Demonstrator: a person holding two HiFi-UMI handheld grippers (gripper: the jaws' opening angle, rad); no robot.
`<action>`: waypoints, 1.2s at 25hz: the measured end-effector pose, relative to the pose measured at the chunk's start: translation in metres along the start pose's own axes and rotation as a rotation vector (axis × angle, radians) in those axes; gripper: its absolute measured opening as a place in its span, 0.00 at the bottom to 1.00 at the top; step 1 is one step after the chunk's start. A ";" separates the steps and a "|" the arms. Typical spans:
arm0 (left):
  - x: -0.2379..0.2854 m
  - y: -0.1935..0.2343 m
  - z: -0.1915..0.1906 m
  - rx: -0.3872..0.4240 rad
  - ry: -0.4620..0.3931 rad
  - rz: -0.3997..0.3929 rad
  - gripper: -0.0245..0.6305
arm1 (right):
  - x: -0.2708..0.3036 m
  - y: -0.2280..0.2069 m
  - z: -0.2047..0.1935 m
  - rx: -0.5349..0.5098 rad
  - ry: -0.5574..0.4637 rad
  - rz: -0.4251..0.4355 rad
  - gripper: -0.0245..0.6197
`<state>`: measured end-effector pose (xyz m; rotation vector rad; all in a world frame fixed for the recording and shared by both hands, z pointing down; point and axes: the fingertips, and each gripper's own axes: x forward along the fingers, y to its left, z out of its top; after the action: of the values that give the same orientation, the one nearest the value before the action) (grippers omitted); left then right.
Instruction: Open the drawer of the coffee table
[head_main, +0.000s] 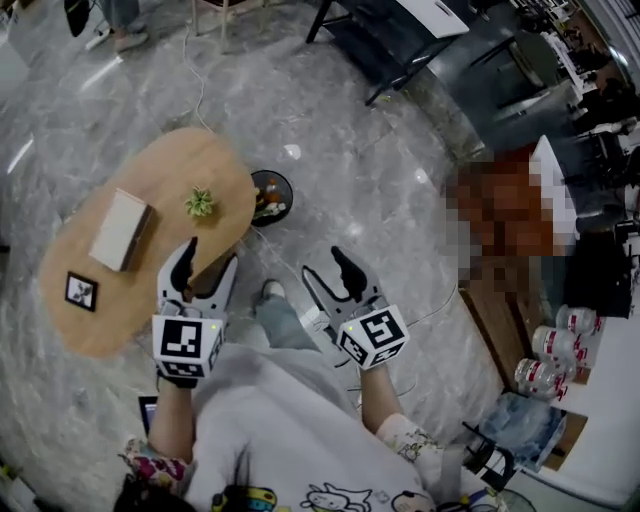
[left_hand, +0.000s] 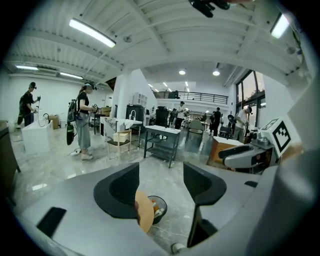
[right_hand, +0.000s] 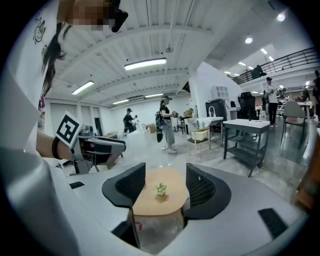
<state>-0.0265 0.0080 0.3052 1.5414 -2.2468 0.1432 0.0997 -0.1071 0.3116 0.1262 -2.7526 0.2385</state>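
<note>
The oval wooden coffee table (head_main: 70, 290) stands on the marble floor at the left of the head view. It carries a small green plant (head_main: 200, 203), a pale box (head_main: 120, 230) and a black framed card (head_main: 81, 291). No drawer shows in any view. My left gripper (head_main: 208, 262) hovers open and empty over the table's near right edge. My right gripper (head_main: 325, 268) is open and empty over the floor, to the right of the table. In the right gripper view the table (right_hand: 155, 205) and plant (right_hand: 160, 189) lie between the open jaws, some way off.
A black bin (head_main: 271, 196) with litter sits on the floor just beyond the table's right end, also seen as the bin (left_hand: 156, 209) in the left gripper view. Dark metal benches (head_main: 400, 40) stand further off. A wooden cabinet (head_main: 500, 310) and cans (head_main: 560, 350) are on the right. People (left_hand: 82, 120) stand in the distance.
</note>
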 end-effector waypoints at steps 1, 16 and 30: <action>0.007 -0.006 0.003 -0.013 -0.001 0.021 0.42 | 0.004 -0.008 0.002 -0.014 0.013 0.038 0.38; 0.021 0.002 -0.004 -0.126 -0.006 0.312 0.42 | 0.059 -0.042 0.001 -0.065 0.097 0.338 0.38; -0.023 0.019 -0.055 -0.153 0.078 0.335 0.42 | 0.086 -0.002 -0.033 -0.163 0.164 0.409 0.38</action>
<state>-0.0222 0.0523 0.3491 1.0572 -2.3756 0.1207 0.0324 -0.1077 0.3742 -0.4815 -2.5945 0.1226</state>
